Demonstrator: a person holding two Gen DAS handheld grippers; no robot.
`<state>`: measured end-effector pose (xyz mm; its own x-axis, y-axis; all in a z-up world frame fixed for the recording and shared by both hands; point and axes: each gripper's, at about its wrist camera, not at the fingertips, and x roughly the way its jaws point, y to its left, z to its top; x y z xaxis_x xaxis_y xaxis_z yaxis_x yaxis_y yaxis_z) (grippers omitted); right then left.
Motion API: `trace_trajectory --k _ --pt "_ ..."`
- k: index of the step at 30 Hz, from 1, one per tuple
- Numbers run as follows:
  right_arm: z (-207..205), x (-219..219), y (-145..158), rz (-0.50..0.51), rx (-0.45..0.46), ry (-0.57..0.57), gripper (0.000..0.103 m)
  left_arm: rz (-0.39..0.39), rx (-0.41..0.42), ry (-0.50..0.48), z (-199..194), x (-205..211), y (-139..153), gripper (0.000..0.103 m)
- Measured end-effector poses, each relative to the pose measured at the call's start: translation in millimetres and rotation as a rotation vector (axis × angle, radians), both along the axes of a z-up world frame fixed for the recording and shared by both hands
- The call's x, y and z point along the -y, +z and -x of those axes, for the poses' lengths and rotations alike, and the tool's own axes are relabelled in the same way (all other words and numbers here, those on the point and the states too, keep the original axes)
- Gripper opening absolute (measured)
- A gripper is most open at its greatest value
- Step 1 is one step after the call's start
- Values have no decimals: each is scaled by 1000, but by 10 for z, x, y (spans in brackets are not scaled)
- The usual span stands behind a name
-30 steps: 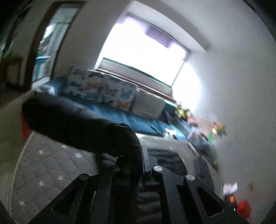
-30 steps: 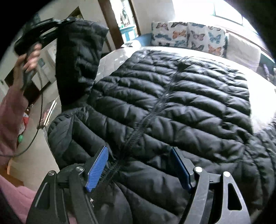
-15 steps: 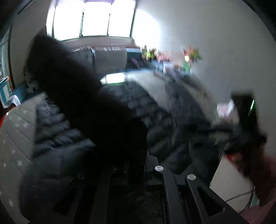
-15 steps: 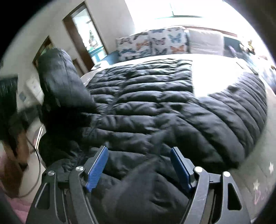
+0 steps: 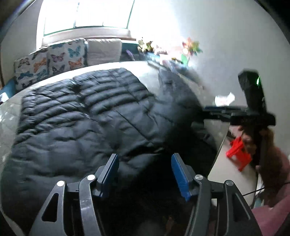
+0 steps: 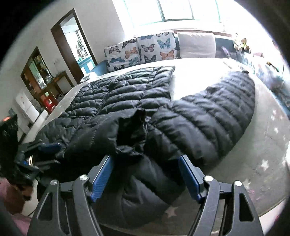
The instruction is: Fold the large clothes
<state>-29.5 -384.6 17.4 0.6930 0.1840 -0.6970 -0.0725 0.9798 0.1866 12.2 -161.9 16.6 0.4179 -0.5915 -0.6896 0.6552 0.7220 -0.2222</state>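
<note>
Jacket (image 6: 181, 116), black and quilted, lies spread on the bed (image 6: 268, 145), filling its near and middle part.

Far left of right wrist view: doorway (image 6: 72, 41), a cabinet (image 6: 39, 72) nearer along the wall. Left hand-held gripper (image 6: 46, 151) at the near left edge of the bed, beside the jacket's left side.

Left sleeve: a second ago it hung lifted, pinched in the left hand-held gripper. Now it lies folded across the jacket's body. That gripper's jaws have just been opening; in its own view the blue pads (image 5: 112, 170) stand apart with only loose dark fabric below them, nothing pinched. Judgement: first sleeve fold is placed and let go.

Centre: collar or hood area (image 6: 134, 130) bunched in a dark heap near the middle of the jacket. Butterfly pillows (image 6: 143, 49) at the far end of the bed, under the window (image 6: 174, 9).

Right: right sleeve (image 6: 217, 112) spread out to the right on the bed, not yet folded. Right hand-held gripper (image 6: 146, 174) hovers over the jacket's near edge, jaws wide, nothing held; fabric lies under them, contact unclear.

Far right, left wrist view: red stool (image 5: 239, 154) on the floor beside the bed.

Judgement: the right sleeve is the likely next fold, then the body.
</note>
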Motion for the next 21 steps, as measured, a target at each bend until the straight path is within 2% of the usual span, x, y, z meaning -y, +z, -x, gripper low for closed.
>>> trace_trajectory --k 4,6,9,13,16,21 --pt "8 -56 255 37 85 19 81 41 26 135 -119 -623 464 64" --pt "-26 -124 382 21 135 45 81 47 44 238 -238 -987 558 64" --pt "-166 -311 404 5 135 120 81 42 18 345 -471 -1396 547 64" --pt "-407 -680 262 26 96 227 81 33 -55 411 -732 -1699 300 64" --pt "-505 -884 94 38 53 287 81 34 -103 407 -786 -1769 60 64" --pt "-584 -948 -327 98 -70 279 81 11 -91 393 -721 -1743 -220 64"
